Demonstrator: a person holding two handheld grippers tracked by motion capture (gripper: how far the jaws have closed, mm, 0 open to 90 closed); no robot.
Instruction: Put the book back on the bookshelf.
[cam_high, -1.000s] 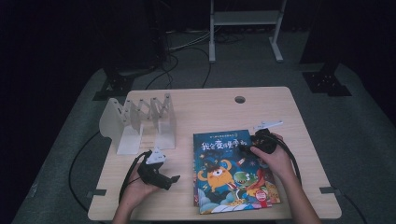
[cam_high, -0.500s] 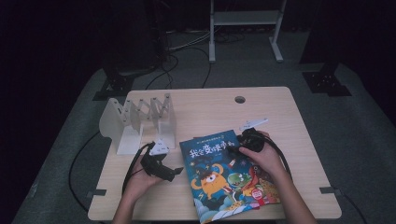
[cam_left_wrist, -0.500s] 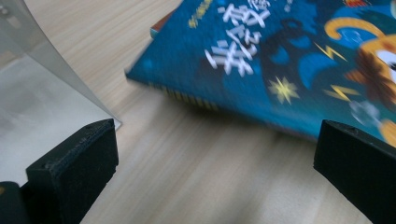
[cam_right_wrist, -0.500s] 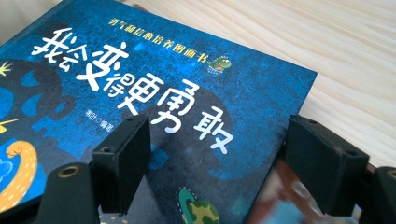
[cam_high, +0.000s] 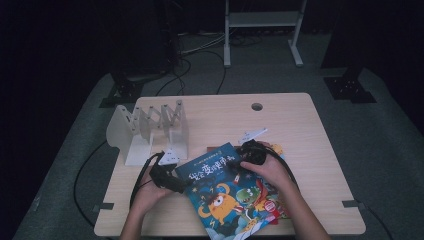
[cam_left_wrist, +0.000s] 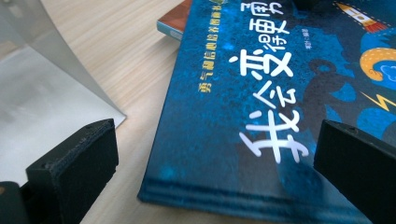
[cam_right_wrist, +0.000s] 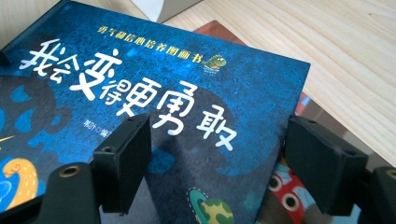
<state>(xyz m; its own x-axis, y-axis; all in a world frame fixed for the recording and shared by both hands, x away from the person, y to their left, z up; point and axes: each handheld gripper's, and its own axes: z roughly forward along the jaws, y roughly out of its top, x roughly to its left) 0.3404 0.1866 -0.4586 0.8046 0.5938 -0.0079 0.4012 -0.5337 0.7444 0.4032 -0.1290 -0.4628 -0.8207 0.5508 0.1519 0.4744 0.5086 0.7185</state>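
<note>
Blue book (cam_high: 227, 192) tilted on wooden table (cam_high: 300, 125), left gripper (cam_high: 167, 177) and right gripper (cam_high: 248, 151) at its corners, fingers spread.

Tool (cam_right_wrist: 212, 161) open over blue book (cam_right_wrist: 154, 93).

Worktop (cam_high: 300, 130): pale wood grain, rounded corners, a round cable hole (cam_high: 257, 106) near its far edge at centre.
Floor (cam_high: 390, 130): grey carpet, lit around the worktop, fading to black toward the upper left and upper right of the frame.
Frame (cam_high: 262, 30): white metal legs with a crossbar, standing on the floor at upper centre.
Cables (cam_high: 200, 55): dark and pale leads strewn over the floor at upper centre-left.
Stand bases (cam_high: 349, 87): black plates on the floor, one at right, another (cam_high: 122, 92) at left.
Light: dim room, brightest over the worktop.
</note>
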